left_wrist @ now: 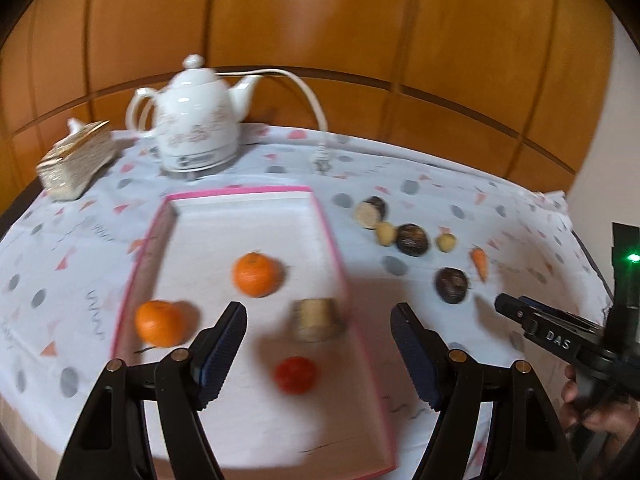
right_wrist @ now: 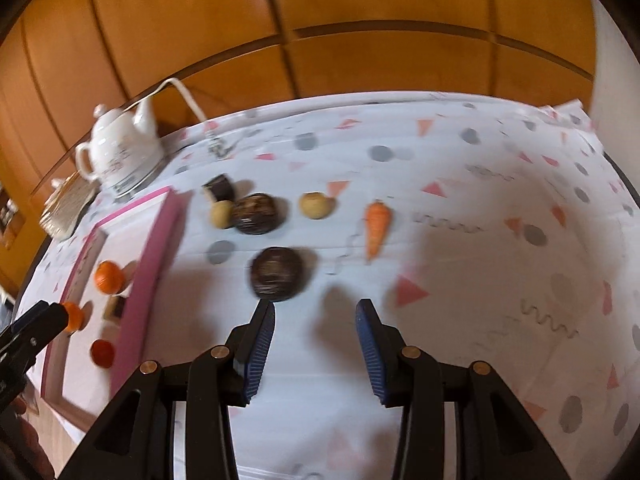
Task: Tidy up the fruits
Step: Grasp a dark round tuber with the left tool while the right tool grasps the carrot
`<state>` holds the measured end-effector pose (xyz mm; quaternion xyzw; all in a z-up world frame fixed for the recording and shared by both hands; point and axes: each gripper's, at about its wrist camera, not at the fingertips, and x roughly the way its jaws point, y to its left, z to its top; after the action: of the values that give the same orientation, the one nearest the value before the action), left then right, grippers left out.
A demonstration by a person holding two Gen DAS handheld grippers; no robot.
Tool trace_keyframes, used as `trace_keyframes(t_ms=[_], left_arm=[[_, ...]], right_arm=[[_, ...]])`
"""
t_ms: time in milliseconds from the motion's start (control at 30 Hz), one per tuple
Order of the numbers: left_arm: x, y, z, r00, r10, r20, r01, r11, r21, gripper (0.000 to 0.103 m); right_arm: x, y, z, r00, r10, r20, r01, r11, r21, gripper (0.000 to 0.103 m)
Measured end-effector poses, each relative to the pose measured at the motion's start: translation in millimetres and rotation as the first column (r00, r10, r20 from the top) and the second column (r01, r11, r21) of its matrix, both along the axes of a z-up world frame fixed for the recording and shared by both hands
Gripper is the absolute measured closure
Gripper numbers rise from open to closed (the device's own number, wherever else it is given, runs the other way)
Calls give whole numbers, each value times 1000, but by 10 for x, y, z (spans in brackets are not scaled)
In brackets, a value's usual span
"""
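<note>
Inside the pink-rimmed tray (left_wrist: 336, 240) four pieces are lying apart from one another: an orange (left_wrist: 257, 275) near the middle, a second orange (left_wrist: 160, 323) against the left rim, a small red fruit (left_wrist: 296, 374) nearest the viewer, and a tan cut piece (left_wrist: 317, 319) close to the right rim. Outside the tray, on the patterned tablecloth (right_wrist: 500, 240), more pieces are sitting in a loose group: a dark round fruit (right_wrist: 275, 273) on its own toward the front, another dark round fruit (right_wrist: 254, 213) behind it touching a small pale one (right_wrist: 221, 213), a dark cut piece (right_wrist: 219, 188) behind those, a pale round piece (right_wrist: 316, 205) a little to the right, and a carrot (right_wrist: 377, 228) lying farthest right with its tip pointing forward. The left gripper (left_wrist: 318, 354) is hovering over the near end of the tray, fingers spread wide with nothing between them, the red fruit showing in the gap below. The right gripper (right_wrist: 316, 344) is hanging over the cloth just in front of the nearer dark fruit, its fingers likewise parted and holding nothing. At the back of the table a white teapot (left_wrist: 196, 120) is standing with its cord (left_wrist: 308, 92) trailing, and a gold-patterned box (left_wrist: 76, 162) is sitting to its left.
</note>
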<state>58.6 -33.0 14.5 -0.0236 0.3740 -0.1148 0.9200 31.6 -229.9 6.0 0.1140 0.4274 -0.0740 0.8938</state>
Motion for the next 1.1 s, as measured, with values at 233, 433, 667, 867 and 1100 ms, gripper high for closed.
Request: trace_keyframes(t_ms=[233,433,667,867,1100], left_arm=[[138,-533,-37,989,-149,-18,149,989,5,33],[348,-978,-227,964,-252,-85,252,968,-16,47],[525,-1271,-415,952,-276,-134,275,961,-27,52],[679,-1453,-531,950,-272,-155,274,962,-14,52],[783,-1512,-662,948,-266,-177,259,964,-59,62]], right_arm=[[-20,-291,-37,998,-63,-10,63,998,-4,60],[-45,-489,-40,996,-92,-16,92,996,-3,60],[18,-640,-27,996,-92,-14,92,996,-12,60],[177,-635,10,999,-51,-13,51,999,-14,60],[253,-654,-9,999,-46,-25,46,999,-5,60]])
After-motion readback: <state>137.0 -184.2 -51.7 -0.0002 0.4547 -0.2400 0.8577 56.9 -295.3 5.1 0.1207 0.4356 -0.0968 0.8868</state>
